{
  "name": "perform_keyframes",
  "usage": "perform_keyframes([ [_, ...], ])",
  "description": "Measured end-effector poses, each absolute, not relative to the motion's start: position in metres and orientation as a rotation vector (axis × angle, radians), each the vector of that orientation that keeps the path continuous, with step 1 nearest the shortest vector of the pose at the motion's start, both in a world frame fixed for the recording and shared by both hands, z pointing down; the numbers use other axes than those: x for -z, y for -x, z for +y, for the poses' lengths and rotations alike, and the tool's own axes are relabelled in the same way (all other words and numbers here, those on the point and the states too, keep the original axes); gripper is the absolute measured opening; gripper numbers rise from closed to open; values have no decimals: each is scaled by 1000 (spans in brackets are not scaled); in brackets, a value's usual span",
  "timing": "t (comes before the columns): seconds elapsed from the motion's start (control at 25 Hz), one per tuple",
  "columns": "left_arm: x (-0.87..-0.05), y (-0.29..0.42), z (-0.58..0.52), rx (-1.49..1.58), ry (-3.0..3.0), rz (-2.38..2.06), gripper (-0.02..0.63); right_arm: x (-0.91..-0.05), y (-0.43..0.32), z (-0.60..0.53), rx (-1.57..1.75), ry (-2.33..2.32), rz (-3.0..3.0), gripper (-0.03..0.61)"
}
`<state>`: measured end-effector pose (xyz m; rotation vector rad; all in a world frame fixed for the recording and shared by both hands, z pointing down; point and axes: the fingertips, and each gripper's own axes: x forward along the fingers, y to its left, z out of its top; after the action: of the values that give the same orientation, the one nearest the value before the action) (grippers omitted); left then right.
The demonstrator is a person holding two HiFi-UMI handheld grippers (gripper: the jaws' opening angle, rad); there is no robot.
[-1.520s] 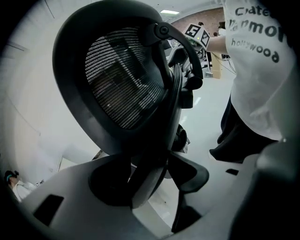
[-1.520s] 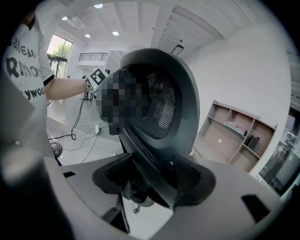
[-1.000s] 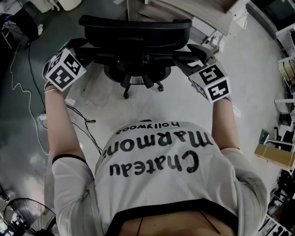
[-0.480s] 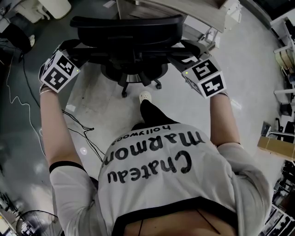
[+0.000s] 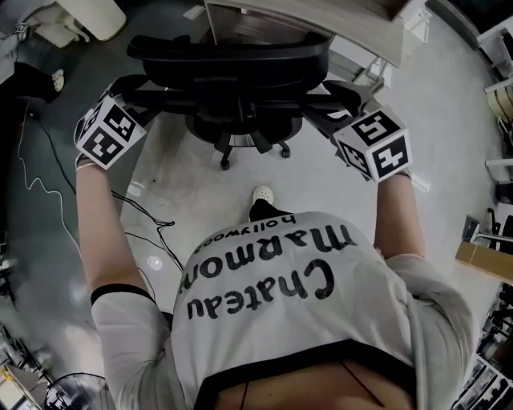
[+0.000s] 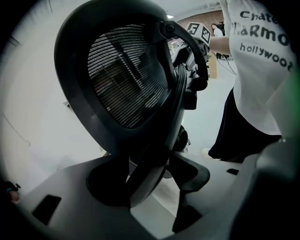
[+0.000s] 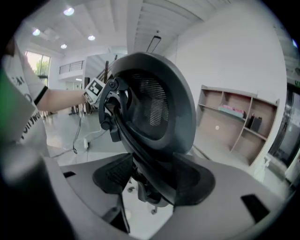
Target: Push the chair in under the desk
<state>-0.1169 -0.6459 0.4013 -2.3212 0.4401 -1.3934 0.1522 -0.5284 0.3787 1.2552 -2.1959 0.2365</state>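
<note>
A black mesh-backed office chair (image 5: 228, 60) stands at the top of the head view, its back against the edge of the pale wooden desk (image 5: 321, 20). My left gripper (image 5: 144, 92) grips the left edge of the chair back (image 6: 126, 79), whose frame strut runs between the jaws (image 6: 150, 180). My right gripper (image 5: 333, 100) holds the right edge, with the chair back (image 7: 154, 103) wedged between both pads (image 7: 154, 180); its jaws have just been closing slightly on that frame. The seat is hidden under the backrest.
The chair's castor base (image 5: 248, 140) stands on pale floor. The person's shoe (image 5: 262, 194) is just behind it. Black cables (image 5: 144, 212) trail over the floor at left. Cardboard boxes (image 5: 485, 260) sit at the right edge. Wall shelves (image 7: 234, 112) show in the right gripper view.
The chair has rolled toward the desk with both grippers on its back. The person has stepped forward, and a shoe has come into sight behind the chair base.
</note>
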Motion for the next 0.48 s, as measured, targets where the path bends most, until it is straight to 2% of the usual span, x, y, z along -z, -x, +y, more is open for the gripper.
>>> perform_keyframes([
  [0.16,-403,108,-669,1403,2324,416,272,-373,-161,-545,-430,-1249,-2289,250],
  [0.48,-399,102,-707,1387,2327,374,272,-373,-159,-572,-324,-1213,-2205,239],
])
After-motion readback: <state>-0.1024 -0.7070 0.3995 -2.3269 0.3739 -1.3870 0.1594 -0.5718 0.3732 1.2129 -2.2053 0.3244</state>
